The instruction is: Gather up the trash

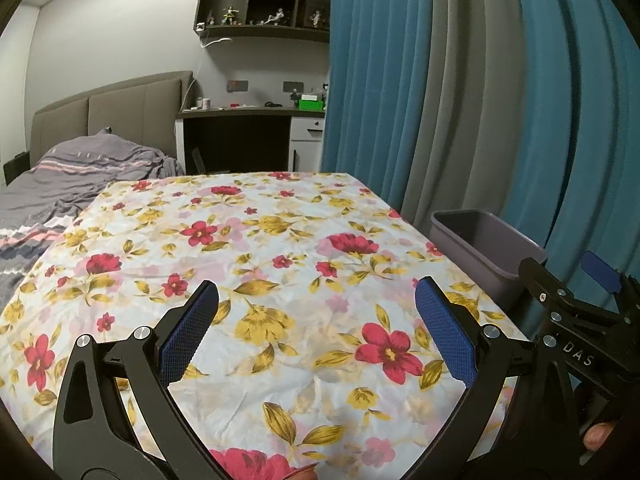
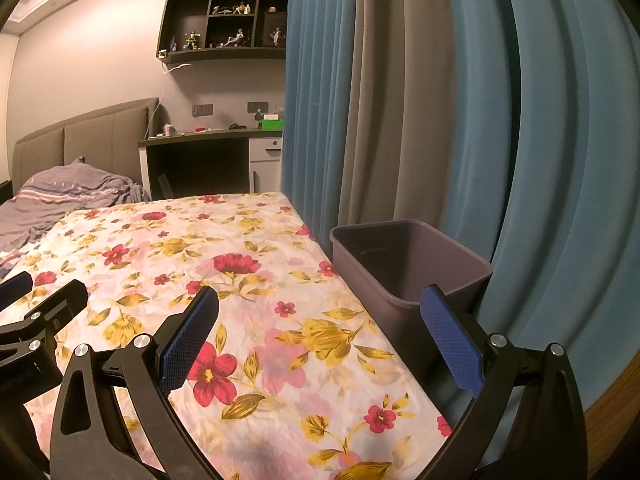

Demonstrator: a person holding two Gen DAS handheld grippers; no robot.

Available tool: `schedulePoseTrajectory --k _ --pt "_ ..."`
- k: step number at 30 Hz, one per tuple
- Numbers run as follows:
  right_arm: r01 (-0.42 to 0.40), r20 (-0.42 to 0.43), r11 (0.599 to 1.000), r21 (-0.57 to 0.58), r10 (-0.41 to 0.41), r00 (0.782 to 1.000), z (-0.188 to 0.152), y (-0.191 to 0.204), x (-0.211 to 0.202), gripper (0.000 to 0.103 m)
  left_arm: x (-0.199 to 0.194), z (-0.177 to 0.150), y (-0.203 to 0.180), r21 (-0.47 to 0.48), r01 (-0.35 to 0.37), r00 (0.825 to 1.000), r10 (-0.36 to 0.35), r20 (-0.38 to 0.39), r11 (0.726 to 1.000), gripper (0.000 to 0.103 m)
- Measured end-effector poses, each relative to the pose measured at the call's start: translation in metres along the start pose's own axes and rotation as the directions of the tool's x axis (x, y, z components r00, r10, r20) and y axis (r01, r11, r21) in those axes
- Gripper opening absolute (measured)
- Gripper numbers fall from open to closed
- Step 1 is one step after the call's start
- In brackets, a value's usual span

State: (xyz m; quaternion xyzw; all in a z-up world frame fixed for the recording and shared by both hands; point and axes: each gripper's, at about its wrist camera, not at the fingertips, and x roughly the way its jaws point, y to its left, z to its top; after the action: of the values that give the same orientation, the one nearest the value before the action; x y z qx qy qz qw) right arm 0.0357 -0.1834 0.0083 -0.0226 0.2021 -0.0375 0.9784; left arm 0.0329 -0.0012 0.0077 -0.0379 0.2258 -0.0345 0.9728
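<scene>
"DAS" on right tool (image 1: 600, 276), spread, empty

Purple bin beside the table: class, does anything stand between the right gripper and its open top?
Nothing visible does. The purple bin stands off the right edge of the floral tablecloth, its top uncovered and apparently empty. The right gripper is open just short of it, holding nothing. No trash shows on the cloth.

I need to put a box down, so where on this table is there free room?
The whole flowered tablecloth is bare, from the two open tools at the near edge to the far edge by the dark desk. The only crowding is off the right edge: the grey plastic bin against the blue curtain.
</scene>
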Motion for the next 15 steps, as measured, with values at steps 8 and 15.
schedulePoseTrajectory --k 8,15 --pt "-0.002 -0.001 1.000 0.001 0.002 1.000 0.0001 0.0003 -0.0004 0.097 -0.0003 0.0004 -0.0010 0.000 0.002 1.000 -0.002 0.001 1.000 0.097" --pt "-0.002 -0.001 1.000 0.001 0.002 1.000 0.0004 0.0005 -0.0008 0.097 -0.0013 0.0030 -0.0050 0.002 0.005 1.000 -0.005 0.003 1.000 0.097"
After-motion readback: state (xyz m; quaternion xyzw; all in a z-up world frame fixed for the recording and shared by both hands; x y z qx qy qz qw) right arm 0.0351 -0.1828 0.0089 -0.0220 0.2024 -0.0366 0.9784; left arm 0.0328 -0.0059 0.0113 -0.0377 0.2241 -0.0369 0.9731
